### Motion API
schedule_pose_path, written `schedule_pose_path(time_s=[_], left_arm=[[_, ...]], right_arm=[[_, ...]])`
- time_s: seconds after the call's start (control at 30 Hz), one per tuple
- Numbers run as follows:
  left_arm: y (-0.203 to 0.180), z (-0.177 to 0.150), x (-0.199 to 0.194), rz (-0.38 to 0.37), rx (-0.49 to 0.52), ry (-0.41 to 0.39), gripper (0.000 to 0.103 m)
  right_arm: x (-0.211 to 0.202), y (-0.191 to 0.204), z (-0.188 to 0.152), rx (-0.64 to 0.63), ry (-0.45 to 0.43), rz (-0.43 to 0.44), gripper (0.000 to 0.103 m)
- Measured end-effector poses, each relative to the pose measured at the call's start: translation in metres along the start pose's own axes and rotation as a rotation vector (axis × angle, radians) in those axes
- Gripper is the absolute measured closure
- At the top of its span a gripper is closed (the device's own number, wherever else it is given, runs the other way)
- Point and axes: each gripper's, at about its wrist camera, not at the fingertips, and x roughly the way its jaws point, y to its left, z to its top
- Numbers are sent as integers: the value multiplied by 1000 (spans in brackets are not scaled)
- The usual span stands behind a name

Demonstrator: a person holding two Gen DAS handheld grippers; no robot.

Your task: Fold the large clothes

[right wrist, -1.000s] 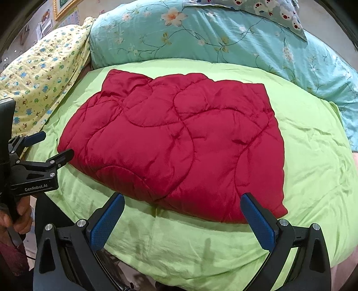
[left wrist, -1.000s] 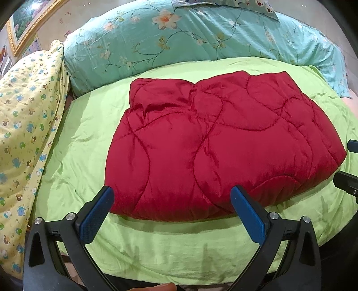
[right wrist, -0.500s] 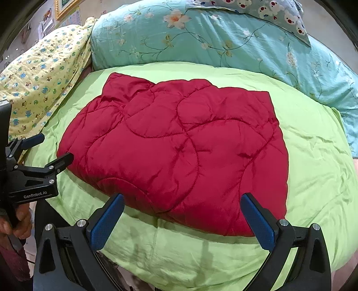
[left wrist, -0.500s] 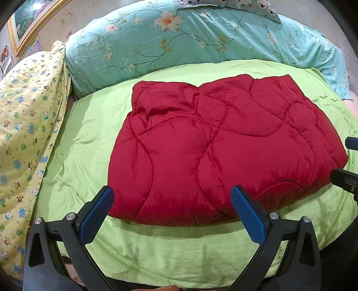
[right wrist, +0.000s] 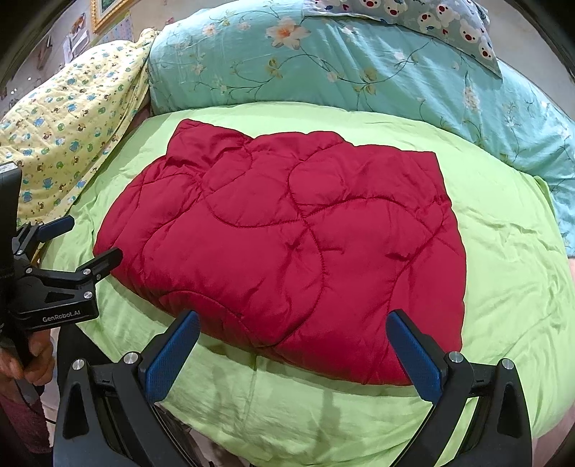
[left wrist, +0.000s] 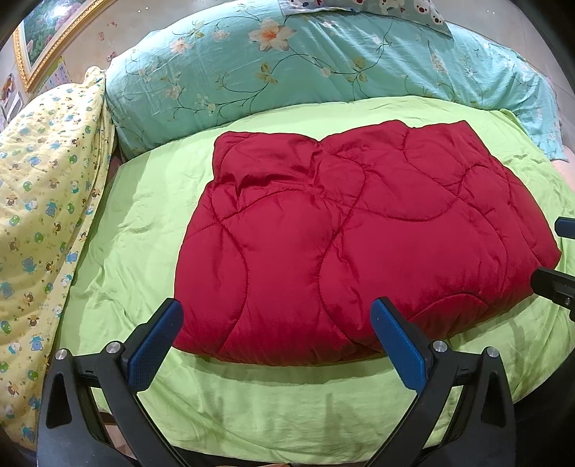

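Blue-padded fingers of the left gripper [left wrist: 275,334] stand wide apart and hold nothing, hovering over the near edge of a bed. Just ahead of those fingers lies a red quilted garment [left wrist: 359,244], puffy and folded into a thick, roughly rectangular bundle, its near edge between the two pads but not touching them. It rests flat on a lime green bedsheet [left wrist: 136,222], which spreads out on every side of the bundle. Far to the right of this gripper, at the frame edge, the tips of the right gripper's fingers peek in just beside the garment's right corner.

From its own camera, the right gripper [right wrist: 293,348] is likewise spread wide and empty, poised above the sheet with the garment's near edge directly in front of its pads. To its left, the other gripper appears from the side, gripped by a person's hand [right wrist: 30,363] at the bottom left, its fingers parted and pointing at the garment's left corner without clasping it.

Beyond the garment, a long turquoise floral pillow [right wrist: 359,68] runs across the head of the bed. A bear-print pillow [right wrist: 424,18] sits on top of it. To the far left, a yellow cartoon-print quilt [left wrist: 39,201] is heaped beside the sheet. A gold picture frame [left wrist: 39,46] hangs on the wall at the upper left.
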Motion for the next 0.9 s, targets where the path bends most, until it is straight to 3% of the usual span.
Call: schedule_pose_path(time_s=[0.9], left_arm=[[1,2,1,13,-8,-2,0]], right_arm=[[4,-2,1,7,2,-5,0]])
